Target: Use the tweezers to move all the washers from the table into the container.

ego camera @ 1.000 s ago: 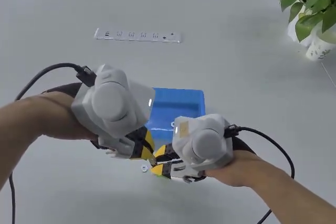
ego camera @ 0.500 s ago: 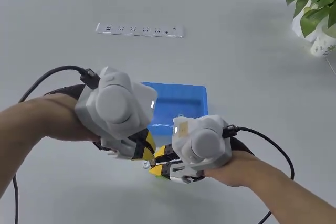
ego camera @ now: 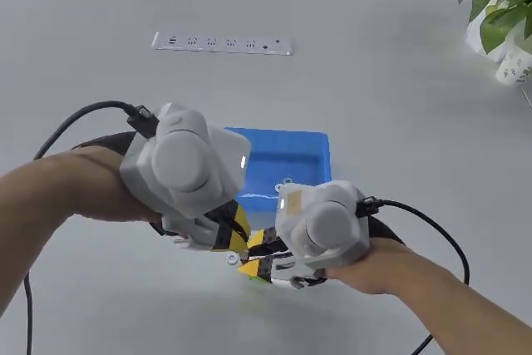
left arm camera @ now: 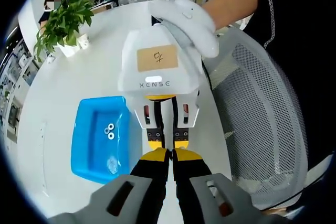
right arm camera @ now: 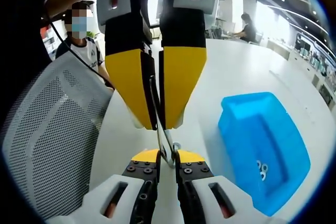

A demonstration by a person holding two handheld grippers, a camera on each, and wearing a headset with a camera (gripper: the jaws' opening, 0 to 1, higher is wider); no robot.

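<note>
My left gripper (ego camera: 240, 243) and right gripper (ego camera: 249, 262) meet tip to tip just in front of the blue container (ego camera: 287, 155). In the right gripper view, thin metal tweezers (right arm camera: 157, 114) run from between the left gripper's (right arm camera: 156, 125) yellow jaws down into the right gripper's (right arm camera: 167, 157) jaws. Both pairs of jaws are shut on them. A small washer (right arm camera: 177, 145) lies on the table by the tweezers' lower end, and a washer (ego camera: 231, 260) shows below the tips. In the left gripper view, two washers (left arm camera: 109, 130) lie inside the container (left arm camera: 89, 145).
A white power strip (ego camera: 220, 43) lies at the far side of the table. A potted plant (ego camera: 499, 6) stands at the far right corner. A mesh chair (left arm camera: 262, 114) is behind the right gripper. People sit in the background.
The head camera has shifted slightly. Both grippers stay tip to tip at the same spot in front of the container.
</note>
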